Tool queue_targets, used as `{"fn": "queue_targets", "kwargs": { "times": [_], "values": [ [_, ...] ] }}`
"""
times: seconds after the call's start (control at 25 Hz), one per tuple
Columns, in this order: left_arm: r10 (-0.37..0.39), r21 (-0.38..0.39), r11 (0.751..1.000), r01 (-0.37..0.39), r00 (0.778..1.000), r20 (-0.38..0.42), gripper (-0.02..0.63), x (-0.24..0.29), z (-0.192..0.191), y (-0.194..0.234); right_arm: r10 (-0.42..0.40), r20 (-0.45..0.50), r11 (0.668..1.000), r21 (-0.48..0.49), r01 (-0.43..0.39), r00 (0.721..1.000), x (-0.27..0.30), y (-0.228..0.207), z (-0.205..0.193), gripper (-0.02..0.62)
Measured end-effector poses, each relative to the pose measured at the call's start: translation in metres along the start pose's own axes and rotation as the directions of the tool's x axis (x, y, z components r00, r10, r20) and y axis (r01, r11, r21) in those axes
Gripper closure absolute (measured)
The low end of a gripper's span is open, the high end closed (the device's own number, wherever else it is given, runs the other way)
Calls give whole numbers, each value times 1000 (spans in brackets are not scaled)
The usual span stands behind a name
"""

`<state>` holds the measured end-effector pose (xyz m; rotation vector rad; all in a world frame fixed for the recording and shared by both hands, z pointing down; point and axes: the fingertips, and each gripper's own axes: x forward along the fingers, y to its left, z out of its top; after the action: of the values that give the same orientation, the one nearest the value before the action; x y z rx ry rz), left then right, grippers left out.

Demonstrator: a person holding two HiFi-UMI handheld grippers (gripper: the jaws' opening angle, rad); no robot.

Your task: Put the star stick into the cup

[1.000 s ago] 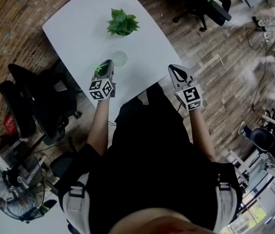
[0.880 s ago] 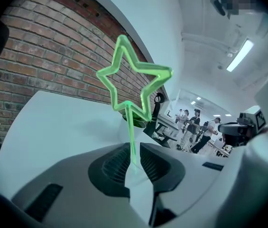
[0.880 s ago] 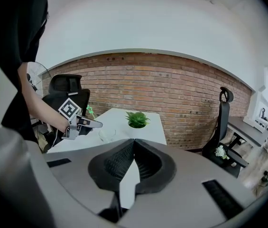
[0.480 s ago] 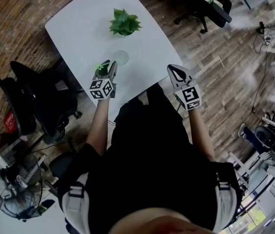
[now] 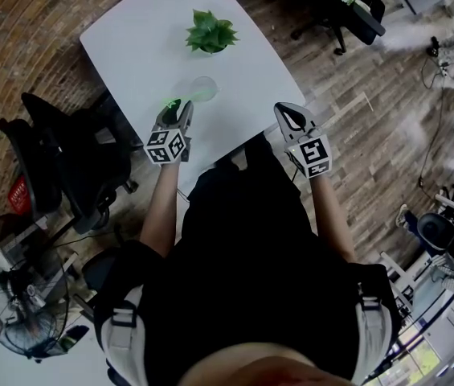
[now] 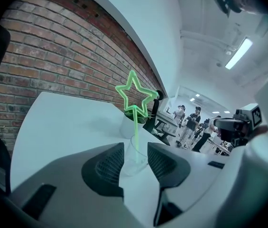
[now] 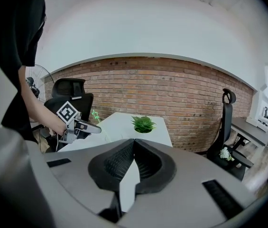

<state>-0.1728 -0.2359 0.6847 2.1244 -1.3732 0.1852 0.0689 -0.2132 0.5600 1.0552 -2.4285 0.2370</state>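
The green star stick stands in the clear cup on the white table, its stem leaning on the rim. My left gripper sits just in front of the cup. Its jaws are opening, and neither pad touches the stem, which shows through the gap. In the head view the left gripper is beside the cup and the star glows at its tip. My right gripper hangs off the table's right edge, shut and empty, its pads meeting at the tips.
A potted green plant stands further back on the table. Black office chairs are on the left, with a fan near them. Another chair stands by the brick wall. People stand far off in the left gripper view.
The left jaws were shut on the star stick and have since spread apart. The stick now rests in the cup. The right gripper has stayed where it was.
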Motion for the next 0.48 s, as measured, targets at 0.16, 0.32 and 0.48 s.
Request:
{"fn": "queue_targets", "kwargs": {
  "times": [0.16,0.32,0.48],
  "values": [
    [9,9,1000,-9,1000,18,458,-15,1,4,15,16,1000,-8,-15,1000,3,11,5,597],
    [13,12,1000,-14,999,33,486,-31,2,7,23,28,1000,-12,-23,999,3,22,9,597],
    [24,17,1000,-25,999,44,527,-47,2,13,32,37,999,-15,-31,999,4,32,11,597]
  ]
}}
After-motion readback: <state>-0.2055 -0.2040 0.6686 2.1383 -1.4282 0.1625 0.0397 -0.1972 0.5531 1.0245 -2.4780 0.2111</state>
